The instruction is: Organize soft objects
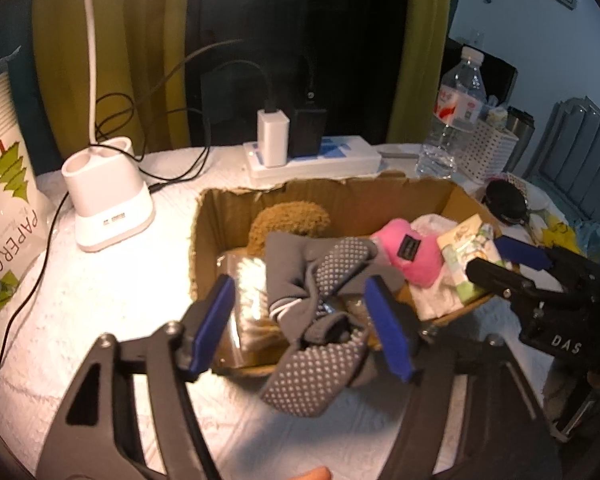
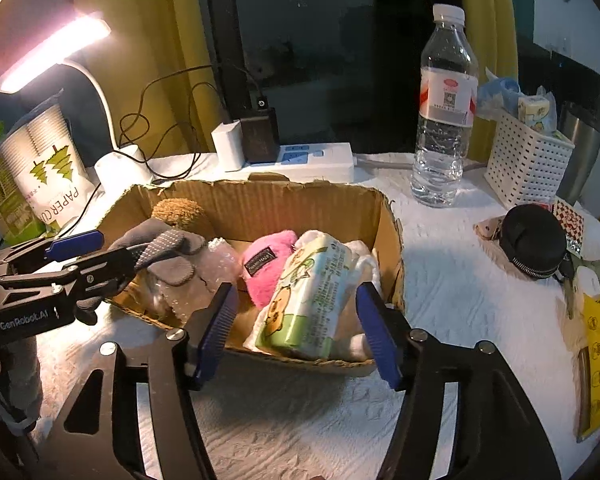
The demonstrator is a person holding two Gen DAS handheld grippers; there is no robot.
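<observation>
Draping half over the near wall of the cardboard box (image 1: 452, 196), the grey dotted sock (image 1: 312, 344) could slide out onto the tabletop (image 1: 100, 304); left gripper (image 1: 304, 328) jaws stand apart around it, right gripper (image 2: 300, 328) jaws apart beside the tissue pack (image 2: 308, 292); white textured cover, lamp-lit, cluttered room.

Left hand-held gripper (image 1: 302, 322): angled downward, blue pads apart, neither pad pressing on anything. Right hand-held gripper (image 2: 298, 326): same downward tilt, jaws spread wide, pads free on both sides. A fingertip (image 1: 316, 473), probably of the left hand, shows at the bottom edge of the left wrist view.
</observation>
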